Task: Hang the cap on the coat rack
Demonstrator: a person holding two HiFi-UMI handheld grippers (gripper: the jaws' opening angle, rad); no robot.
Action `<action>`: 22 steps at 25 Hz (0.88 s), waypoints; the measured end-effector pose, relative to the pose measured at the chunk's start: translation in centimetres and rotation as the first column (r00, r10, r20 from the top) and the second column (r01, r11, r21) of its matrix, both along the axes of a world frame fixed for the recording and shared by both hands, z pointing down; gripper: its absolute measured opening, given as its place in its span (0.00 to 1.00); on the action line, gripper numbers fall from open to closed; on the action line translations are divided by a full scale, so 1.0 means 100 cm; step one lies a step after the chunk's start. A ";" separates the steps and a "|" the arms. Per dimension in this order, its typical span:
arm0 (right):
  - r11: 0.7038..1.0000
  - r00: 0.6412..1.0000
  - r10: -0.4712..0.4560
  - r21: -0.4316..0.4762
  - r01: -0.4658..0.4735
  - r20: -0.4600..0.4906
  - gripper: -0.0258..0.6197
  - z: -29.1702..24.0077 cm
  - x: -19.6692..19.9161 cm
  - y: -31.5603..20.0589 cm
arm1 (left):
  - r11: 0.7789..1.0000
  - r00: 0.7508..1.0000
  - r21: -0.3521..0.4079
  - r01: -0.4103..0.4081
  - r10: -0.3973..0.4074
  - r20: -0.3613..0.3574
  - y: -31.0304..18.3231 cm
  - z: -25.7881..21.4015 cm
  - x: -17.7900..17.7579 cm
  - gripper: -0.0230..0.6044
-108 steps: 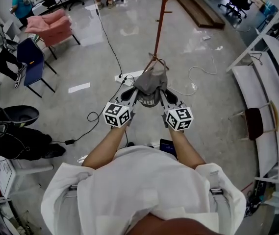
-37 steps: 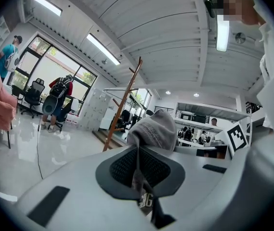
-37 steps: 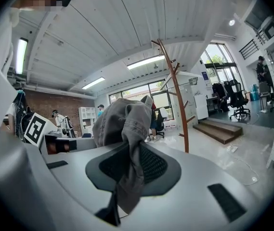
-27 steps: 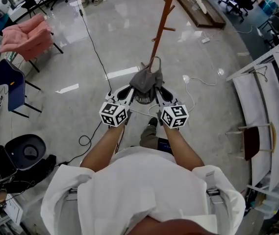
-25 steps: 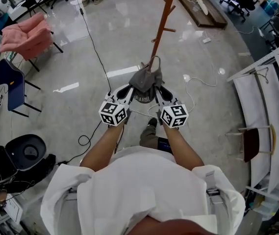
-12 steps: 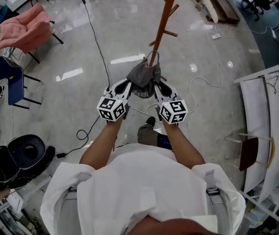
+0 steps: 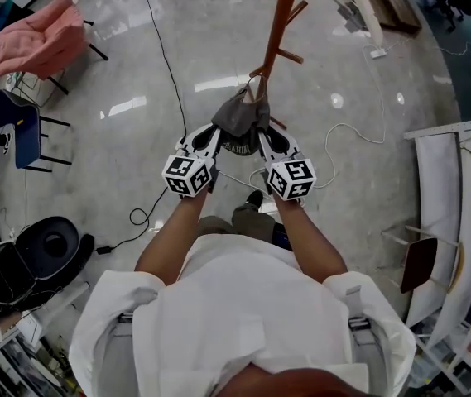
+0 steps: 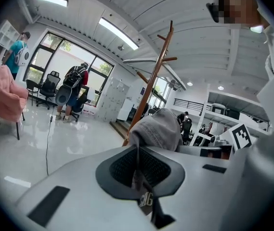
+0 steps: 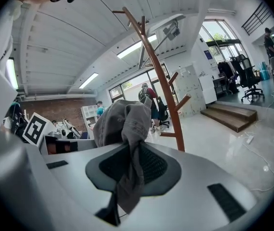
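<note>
At the far left of the head view a pink armchair (image 7: pixel 43 41) and a blue chair (image 7: pixel 20 129) stand on the glossy floor (image 7: pixel 119 172), and a black cable (image 7: pixel 165 60) runs across it towards the person. The left gripper (image 7: pixel 213 132) is held out in front of the person at about chest height. Its own view shows its fingers (image 8: pixel 69 182) brought close together on a thin fold of the cap's edge, which runs down between the dark pads. The grey cap (image 7: pixel 240 116) hangs in the air between the two grippers, well above the floor, its crown bunched upward and its band facing the person. It is just in front of the brown coat rack (image 7: pixel 279 21), close to one of the lower pegs; whether the fabric touches the wood cannot be told. In the left gripper view the cap (image 8: pixel 159 128) sits just before the leaning pole of the coat rack (image 8: pixel 152 83). The right gripper (image 7: pixel 263 136) mirrors the left one, and its fingers (image 9: pixel 209 177) are nearly closed, pinching a thicker hanging fold of the cap (image 9: pixel 123 121), with the coat rack (image 9: pixel 162 88) rising just behind it. Farther right, a white cable (image 7: pixel 353 131) loops on the floor, and a white bench (image 7: pixel 438 180) stands along the right edge.
</note>
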State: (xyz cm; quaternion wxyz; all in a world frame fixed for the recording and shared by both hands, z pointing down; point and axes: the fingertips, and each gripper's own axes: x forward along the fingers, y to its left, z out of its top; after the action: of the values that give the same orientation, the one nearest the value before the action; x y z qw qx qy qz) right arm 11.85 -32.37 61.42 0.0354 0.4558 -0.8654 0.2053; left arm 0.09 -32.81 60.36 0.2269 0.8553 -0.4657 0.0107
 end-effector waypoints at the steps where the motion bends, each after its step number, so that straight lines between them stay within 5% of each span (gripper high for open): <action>1: 1.000 1.000 0.003 -0.003 -0.003 0.000 0.14 0.004 0.001 -0.004 | 1.000 1.000 -0.006 0.002 -0.002 0.000 -0.004 0.004 0.001 0.07; 22: 0.973 0.974 0.214 -0.076 -0.220 -0.081 0.14 0.090 -0.025 -0.082 | 0.984 0.987 -0.072 -0.163 0.162 -0.010 -0.106 0.096 -0.021 0.07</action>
State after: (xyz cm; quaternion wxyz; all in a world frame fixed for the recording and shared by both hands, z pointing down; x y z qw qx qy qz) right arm 9.37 -40.57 70.38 0.0633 0.5527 -0.7991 0.2278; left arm -2.04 -43.41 69.98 0.2573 0.8816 -0.3933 0.0443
